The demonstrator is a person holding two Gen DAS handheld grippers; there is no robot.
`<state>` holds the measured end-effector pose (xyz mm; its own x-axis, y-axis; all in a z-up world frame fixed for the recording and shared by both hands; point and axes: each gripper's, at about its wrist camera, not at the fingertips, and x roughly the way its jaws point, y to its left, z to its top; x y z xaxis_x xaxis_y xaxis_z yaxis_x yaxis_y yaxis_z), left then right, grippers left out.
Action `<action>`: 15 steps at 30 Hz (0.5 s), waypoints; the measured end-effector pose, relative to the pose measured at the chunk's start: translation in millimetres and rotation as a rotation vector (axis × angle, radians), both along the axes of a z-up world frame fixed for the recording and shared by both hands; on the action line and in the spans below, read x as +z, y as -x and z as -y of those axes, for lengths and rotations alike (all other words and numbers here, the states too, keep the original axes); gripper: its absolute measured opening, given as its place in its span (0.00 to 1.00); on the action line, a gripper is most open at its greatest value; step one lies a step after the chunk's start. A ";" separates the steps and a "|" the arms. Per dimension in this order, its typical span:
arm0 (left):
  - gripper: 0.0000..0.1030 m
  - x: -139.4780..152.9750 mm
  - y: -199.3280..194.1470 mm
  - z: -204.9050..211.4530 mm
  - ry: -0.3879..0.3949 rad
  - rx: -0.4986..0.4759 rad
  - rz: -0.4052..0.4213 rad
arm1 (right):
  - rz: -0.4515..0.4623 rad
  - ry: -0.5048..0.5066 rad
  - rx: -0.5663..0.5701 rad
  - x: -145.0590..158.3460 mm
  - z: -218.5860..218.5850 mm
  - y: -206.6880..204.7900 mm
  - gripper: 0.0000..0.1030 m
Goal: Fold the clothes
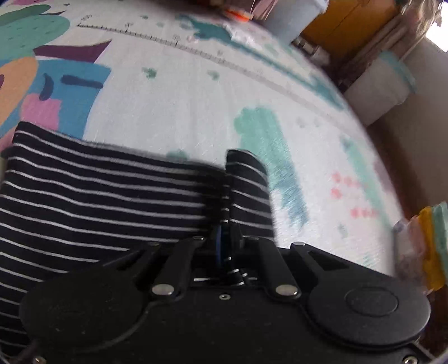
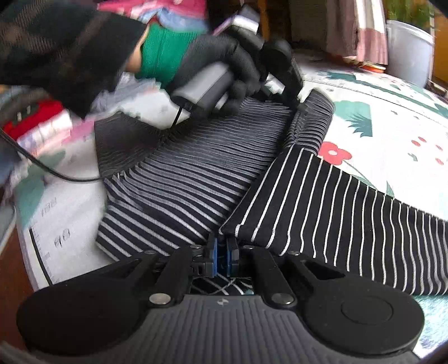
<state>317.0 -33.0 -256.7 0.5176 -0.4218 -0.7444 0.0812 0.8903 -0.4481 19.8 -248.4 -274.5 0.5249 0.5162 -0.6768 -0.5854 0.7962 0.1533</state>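
Observation:
A black garment with thin white stripes lies on a patterned play mat. One part of it is folded over and runs off to the right. My right gripper is shut on the garment's near edge, its blue pads pinching the cloth. A hand in a black glove holds my left gripper, which is shut on the far edge, where the fabric bunches. In the left wrist view the left gripper is wrapped in striped cloth that hides its fingertips.
Loose colourful clothes are piled at the mat's left, and a black cable trails across it. A white bucket stands at the back right. The left wrist view shows a white container and a yellow cabinet past the mat's edge.

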 end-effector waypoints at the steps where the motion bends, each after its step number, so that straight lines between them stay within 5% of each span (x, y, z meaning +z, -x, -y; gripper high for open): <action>1: 0.07 0.9 -0.3 0.9 -0.016 -0.002 0.003 | -0.004 -0.008 -0.004 0.3 1.4 -0.5 0.08; 8: 0.07 2.5 4.6 -1.1 -0.072 -0.007 0.014 | 0.003 -0.003 -0.015 1.6 2.8 1.4 0.09; 13: 0.07 27.0 21.5 7.4 -0.190 0.002 0.211 | 0.016 -0.001 -0.011 -1.3 2.1 4.3 0.13; 15: 0.07 33.2 24.5 16.9 -0.179 -0.055 0.250 | 0.017 -0.001 -0.006 -3.9 0.4 4.4 0.15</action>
